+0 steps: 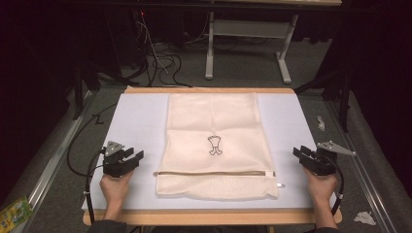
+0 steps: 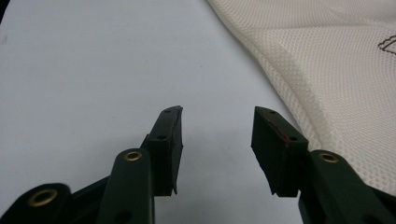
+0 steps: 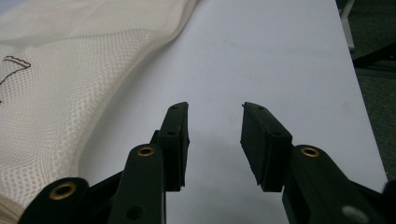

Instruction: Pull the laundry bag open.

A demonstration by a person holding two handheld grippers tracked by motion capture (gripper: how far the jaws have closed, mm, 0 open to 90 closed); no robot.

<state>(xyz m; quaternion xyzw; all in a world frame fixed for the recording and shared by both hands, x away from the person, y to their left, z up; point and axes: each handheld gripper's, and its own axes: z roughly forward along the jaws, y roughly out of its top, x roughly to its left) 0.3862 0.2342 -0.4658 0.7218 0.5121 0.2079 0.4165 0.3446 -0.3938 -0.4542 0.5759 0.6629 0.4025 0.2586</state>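
Dark room, grey carpet, cables and a white frame leg at 12 o'clock beyond the counter (image 1: 145,194). White sheet over a wood-edged top. Mesh bag (image 1: 214,141) flat at centre, cream, small black print mid-panel, zipper (image 1: 214,173) running across near the 6 o'clock edge, looks zipped, pull tab at the 3 o'clock end. Bottom strip below the zipper lies flat too.

Left gripper (image 1: 135,156) at 9 o'clock of the bag, resting low on the counter, jaws apart at a medium gap, nothing between them; left gripper view confirms bare sheet between the pads, bag (image 2: 336,84) edge just beside the right pad, apart from it. Right gripper (image 1: 299,154) at 3 o'clock of the bag, well apart from it, jaws likewise parted, empty; right gripper view puts the bag (image 3: 60,93) off at 10 o'clock, not touched.

Progress, judged: start state or nearly so. Bag untouched, unfolded, no corner lifted, zipper not worked. All handling left: likely close in on an edge or the pull tab, grip, then fold or open. Can't tell which from the layout. Scraps on the floor at 4 o'clock and a green packet at 8 o'clock, unrelated.
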